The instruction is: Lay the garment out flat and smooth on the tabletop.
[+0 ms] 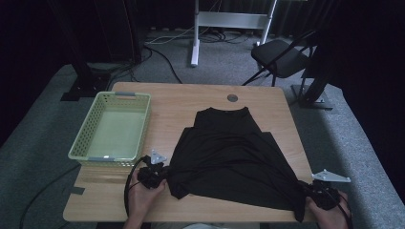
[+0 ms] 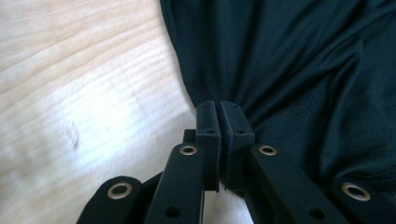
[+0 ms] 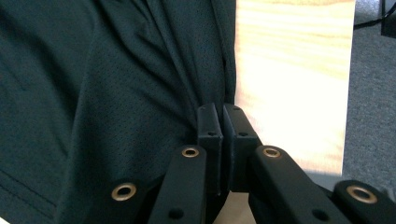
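A black shirt (image 1: 229, 157) is spread on the wooden table (image 1: 191, 102), its neck toward the far edge and its hem toward the person. The lower left corner is pinched by the left gripper (image 1: 160, 175); in the left gripper view the jaws are seen pressed together on a bunch of the cloth (image 2: 280, 70), with bare table (image 2: 84, 93) beside it. The lower right corner is pinched by the right gripper (image 1: 313, 191) at the table's near right corner; in the right gripper view the jaws are likewise closed on gathered cloth (image 3: 116, 93), with a strip of table (image 3: 289, 84) and the grey carpet (image 3: 373, 116) beyond. Folds are drawn taut across the shirt between the two held corners.

A pale green basket (image 1: 86, 131) is set on the left part of the table, just beside the left gripper and near the shirt's left edge, apart from it. A small round grey disc (image 1: 232, 98) is set into the table beyond the shirt's neck. Off the table, a black folding chair (image 1: 282, 57) is placed at the far right, a white frame (image 1: 229, 21) stands behind, and cables (image 1: 162, 52) are strewn over the carpet. Nothing lies on the shirt between the grippers.
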The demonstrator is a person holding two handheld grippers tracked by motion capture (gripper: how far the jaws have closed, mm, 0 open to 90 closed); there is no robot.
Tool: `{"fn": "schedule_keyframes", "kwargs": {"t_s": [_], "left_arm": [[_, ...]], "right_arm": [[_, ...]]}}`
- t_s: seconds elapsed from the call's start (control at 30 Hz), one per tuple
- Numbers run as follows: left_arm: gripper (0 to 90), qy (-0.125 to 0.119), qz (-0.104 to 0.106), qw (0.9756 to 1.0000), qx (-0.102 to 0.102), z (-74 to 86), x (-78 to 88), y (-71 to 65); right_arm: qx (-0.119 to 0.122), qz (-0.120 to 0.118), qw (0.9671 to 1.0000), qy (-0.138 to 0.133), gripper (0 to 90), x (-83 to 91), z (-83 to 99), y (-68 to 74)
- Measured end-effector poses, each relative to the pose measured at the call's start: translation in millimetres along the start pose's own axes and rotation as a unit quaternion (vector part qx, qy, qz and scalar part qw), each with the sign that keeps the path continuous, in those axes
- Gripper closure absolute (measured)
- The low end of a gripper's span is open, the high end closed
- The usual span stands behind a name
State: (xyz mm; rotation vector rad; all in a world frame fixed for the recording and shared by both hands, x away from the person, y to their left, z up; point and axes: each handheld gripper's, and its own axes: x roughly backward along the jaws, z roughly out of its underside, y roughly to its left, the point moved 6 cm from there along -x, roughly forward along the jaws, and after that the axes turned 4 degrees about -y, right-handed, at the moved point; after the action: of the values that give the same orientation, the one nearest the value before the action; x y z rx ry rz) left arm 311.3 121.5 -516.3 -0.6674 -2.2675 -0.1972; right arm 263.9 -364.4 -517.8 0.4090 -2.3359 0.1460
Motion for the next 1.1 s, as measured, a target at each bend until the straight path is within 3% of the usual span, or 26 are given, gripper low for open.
{"fn": "schedule_keyframes", "kwargs": {"t_s": [0.1,0.27,0.33,0.4,0.57,0.77,0.97,1.03,1.1], "left_arm": [[87.8,0.004,-0.003,1.0,0.0,6.6,7.2,0.8],[86.8,0.008,-0.027,0.9996,-0.008,15.4,17.1,1.7],[80.5,0.004,-0.029,0.9996,-0.003,14.6,16.7,3.4],[70.6,-0.003,-0.031,0.9995,0.009,11.4,13.8,6.2],[59.6,-0.02,-0.03,0.9992,0.018,-3.6,2.9,11.5],[53.2,-0.018,-0.032,0.9991,0.023,-17.9,-18.6,17.3],[55.8,-0.016,-0.035,0.9992,0.015,-22.3,-23.3,15.3],[62.6,-0.014,-0.035,0.9993,0.003,-23.1,-24.0,10.9],[74.8,-0.011,-0.025,0.9996,-0.001,-22.7,-23.3,6.3]], "right_arm": [[0.0,0.001,1.0,0.002,86.8,5.9,5.4,1.3],[0.003,0.002,1.0,0.006,86.7,15.3,9.2,5.6],[0.009,0.001,0.9999,0.005,85.3,16.4,7.3,7.5],[0.011,0.0,0.9999,-0.003,77.3,15.4,3.2,8.1],[0.005,-0.002,0.9993,-0.037,65.3,2.6,-17.3,4.0],[0.004,-0.009,0.9994,-0.034,60.5,-30.0,-32.7,0.7],[0.004,-0.01,0.9995,-0.029,59.8,-44.0,-36.7,-0.8],[0.004,-0.011,0.9996,-0.027,65.5,-43.7,-36.9,-1.0],[0.008,-0.015,0.9996,-0.023,72.5,-42.3,-36.6,0.3]]}}
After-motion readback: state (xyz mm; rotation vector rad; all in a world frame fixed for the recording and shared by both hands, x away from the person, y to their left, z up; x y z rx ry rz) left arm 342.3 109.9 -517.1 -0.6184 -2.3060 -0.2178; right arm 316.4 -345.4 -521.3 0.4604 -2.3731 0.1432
